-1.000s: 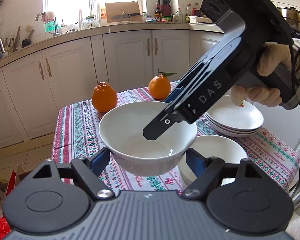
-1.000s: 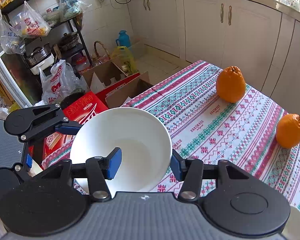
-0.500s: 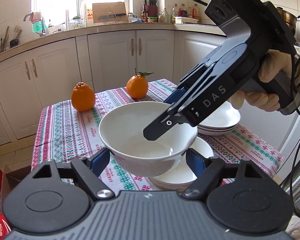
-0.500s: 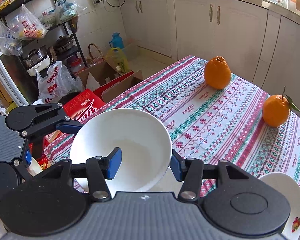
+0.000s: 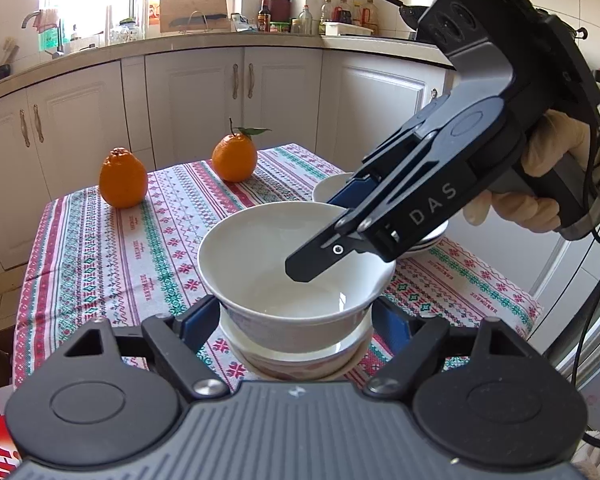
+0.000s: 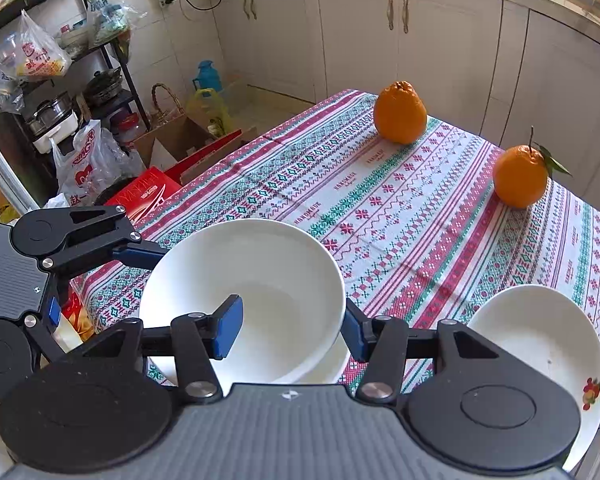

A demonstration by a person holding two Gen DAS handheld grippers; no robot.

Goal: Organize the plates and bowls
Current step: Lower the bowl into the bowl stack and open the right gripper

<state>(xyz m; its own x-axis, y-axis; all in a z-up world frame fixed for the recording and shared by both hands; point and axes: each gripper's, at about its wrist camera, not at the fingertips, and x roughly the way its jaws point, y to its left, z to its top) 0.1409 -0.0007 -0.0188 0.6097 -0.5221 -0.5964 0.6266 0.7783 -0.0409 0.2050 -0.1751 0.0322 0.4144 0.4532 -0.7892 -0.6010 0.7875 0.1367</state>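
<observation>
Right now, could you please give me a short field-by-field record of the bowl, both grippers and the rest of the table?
held bowl: white bowl, directly above a second bowl on the table
right gripper: shut on the white bowl's rim, one finger inside, one outside
left gripper: either side of the white bowl's lower wall; contact unclear
plates: stack of plates beside the bowls
fruit: two oranges on the tablecloth

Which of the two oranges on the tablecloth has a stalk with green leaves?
The orange at the table's far end, closer to the stacked plates; the other orange has a bumpy knob on top and no leaf.
</observation>
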